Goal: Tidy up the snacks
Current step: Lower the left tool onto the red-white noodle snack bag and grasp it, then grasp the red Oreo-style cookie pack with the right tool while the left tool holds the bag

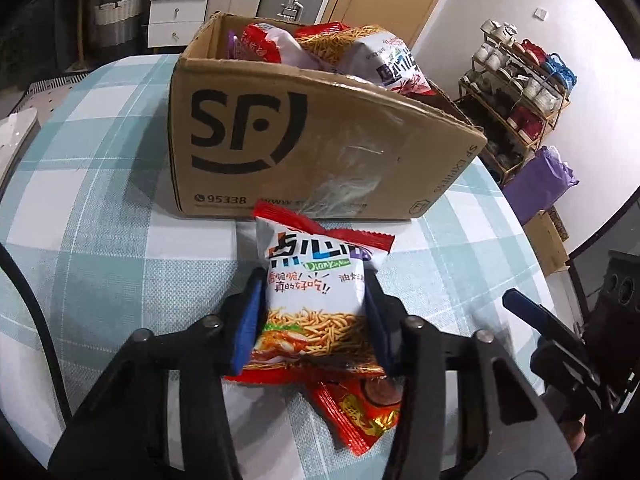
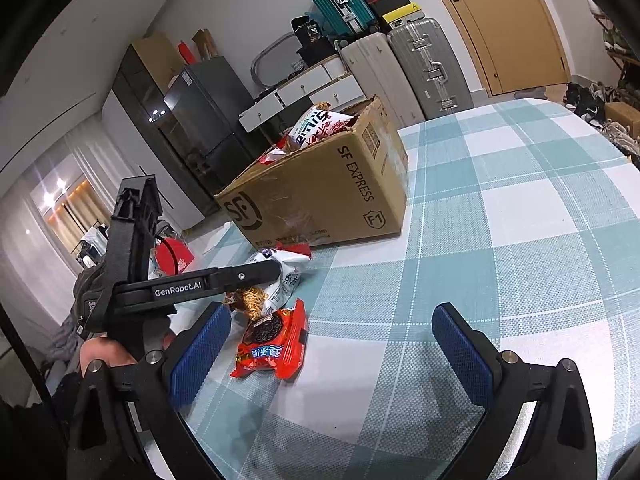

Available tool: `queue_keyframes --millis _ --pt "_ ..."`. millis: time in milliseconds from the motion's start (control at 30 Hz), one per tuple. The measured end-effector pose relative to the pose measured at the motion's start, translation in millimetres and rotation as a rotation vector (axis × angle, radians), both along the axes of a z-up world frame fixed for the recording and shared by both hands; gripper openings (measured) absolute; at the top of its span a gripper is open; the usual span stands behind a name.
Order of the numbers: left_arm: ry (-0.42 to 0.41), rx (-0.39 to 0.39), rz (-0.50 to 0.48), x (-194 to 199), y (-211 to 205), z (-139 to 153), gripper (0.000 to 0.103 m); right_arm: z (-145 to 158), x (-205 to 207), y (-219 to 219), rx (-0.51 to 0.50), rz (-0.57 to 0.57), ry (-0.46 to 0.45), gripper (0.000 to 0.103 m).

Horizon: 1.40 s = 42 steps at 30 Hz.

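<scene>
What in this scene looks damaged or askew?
The box: its near top edge is bent and sags, and torn tape residue clouds its front. Snack bags stick out above the rim. Nothing is spilled.

Checked table (image 2: pixel 520 208): box (image 1: pixel 304 144); snack packets (image 2: pixel 276 344)

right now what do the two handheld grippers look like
Both are matte black plastic with forked frames, silver pivot bolts and ribbed blue pads lining the jaws. The left gripper carries white "GenRobot.AI" lettering on its arm in the right wrist view. The right gripper looks the same build. A dark sleeve shows behind the left one.
</scene>
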<state>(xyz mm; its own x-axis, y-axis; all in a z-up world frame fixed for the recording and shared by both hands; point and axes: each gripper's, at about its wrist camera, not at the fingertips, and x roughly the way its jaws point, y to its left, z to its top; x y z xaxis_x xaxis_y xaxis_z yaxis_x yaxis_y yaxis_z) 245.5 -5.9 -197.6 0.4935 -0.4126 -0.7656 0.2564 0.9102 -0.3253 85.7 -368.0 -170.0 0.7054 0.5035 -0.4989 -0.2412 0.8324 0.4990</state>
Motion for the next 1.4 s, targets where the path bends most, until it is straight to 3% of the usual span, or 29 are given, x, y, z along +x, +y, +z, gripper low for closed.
queue_keyframes --millis 433,600,900,1133,1400 --pt "-0.021 0.019 0.020 -13.5 12.1 21.5 0.039 -0.4 -0.5 -2.5 0.012 -0.011 0.001 0.102" --pt "-0.054 0.033 0.027 -36.3 20.9 42.1 0.039 -0.2 -0.8 -3.8 0.016 -0.014 0.002 0.102" --pt "-0.066 0.018 0.065 -101.1 56.4 44.9 0.039 0.5 -0.5 1.4 -0.020 -0.018 0.012 0.102" --pt "-0.086 0.011 0.090 -156.4 102.3 41.3 0.039 -2.8 6.5 32.7 -0.084 0.070 0.050 0.102" --pt "-0.112 -0.012 0.115 -186.2 131.2 45.0 0.039 -9.3 18.4 86.0 -0.205 0.187 0.101 0.102"
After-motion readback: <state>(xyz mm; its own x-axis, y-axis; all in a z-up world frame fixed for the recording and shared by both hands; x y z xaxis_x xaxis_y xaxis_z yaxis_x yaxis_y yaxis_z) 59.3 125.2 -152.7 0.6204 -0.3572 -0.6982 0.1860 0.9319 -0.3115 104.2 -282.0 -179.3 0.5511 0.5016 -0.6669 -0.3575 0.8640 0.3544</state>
